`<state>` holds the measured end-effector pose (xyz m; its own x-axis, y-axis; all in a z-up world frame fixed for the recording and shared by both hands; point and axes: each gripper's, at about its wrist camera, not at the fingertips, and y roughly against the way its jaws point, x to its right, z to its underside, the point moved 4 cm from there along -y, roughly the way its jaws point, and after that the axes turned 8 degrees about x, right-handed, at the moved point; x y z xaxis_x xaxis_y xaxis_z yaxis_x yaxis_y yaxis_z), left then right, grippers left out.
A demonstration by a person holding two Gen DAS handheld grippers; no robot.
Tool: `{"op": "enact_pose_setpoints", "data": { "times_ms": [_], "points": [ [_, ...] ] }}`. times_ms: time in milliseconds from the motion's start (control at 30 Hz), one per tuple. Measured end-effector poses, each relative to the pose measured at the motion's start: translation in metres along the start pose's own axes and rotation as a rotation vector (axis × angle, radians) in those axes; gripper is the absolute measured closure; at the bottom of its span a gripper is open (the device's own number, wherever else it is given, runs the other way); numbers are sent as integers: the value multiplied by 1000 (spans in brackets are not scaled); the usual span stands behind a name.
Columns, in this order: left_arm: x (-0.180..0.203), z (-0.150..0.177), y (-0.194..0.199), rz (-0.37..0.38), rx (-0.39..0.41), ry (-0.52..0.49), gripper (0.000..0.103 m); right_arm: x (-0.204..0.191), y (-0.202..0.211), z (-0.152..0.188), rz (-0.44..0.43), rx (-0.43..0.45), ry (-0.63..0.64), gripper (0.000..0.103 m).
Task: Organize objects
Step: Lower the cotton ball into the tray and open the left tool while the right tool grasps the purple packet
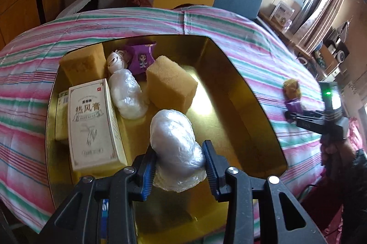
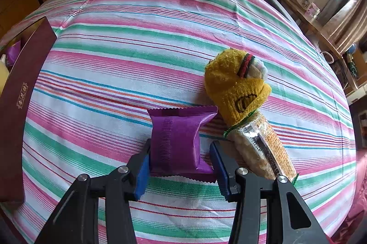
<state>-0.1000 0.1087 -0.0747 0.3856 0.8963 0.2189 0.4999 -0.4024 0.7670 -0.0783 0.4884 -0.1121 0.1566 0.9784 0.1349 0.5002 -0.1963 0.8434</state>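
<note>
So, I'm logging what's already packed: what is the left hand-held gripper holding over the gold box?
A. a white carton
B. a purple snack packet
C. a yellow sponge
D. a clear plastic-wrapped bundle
D: the left hand-held gripper has its blue pads pressed on the plastic-wrapped bundle, above the gold box.

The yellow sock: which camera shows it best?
The right wrist view: the sock is near and sharp, lying on the striped cloth beside a snack pack. The left wrist view shows it only small and blurred.

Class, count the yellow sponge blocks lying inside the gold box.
2: one sponge block in the far left corner, another sponge block near the middle of the gold box. More may hide behind the carton.
</note>
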Motion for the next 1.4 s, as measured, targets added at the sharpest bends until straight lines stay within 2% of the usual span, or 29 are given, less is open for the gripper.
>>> {"op": "enact_pose_setpoints", "data": {
  "times_ms": [267,367,600,800,1067,1200,1400],
  "points": [
    [-5,-8,-34,-100,-32,-68,62,0,0,0,-2,-1,-1,54],
    [-8,-8,-37,-115,-36,-72,60,-1,0,0,-4,-2,-3,54],
    [-7,-1,-3,-99,24,-89,59,0,-1,-1,-4,-2,-4,53],
    [-17,16,27,-91,62,-21,59,0,-1,-1,-4,-1,-3,54],
    [-37,47,56,-143,68,44,59,-2,0,0,3,0,12,54],
    [-38,48,65,-188,99,25,59,-3,0,0,7,3,17,54],
    [-39,44,73,-188,131,17,59,-5,1,1,22,10,20,54]
  ]
}}
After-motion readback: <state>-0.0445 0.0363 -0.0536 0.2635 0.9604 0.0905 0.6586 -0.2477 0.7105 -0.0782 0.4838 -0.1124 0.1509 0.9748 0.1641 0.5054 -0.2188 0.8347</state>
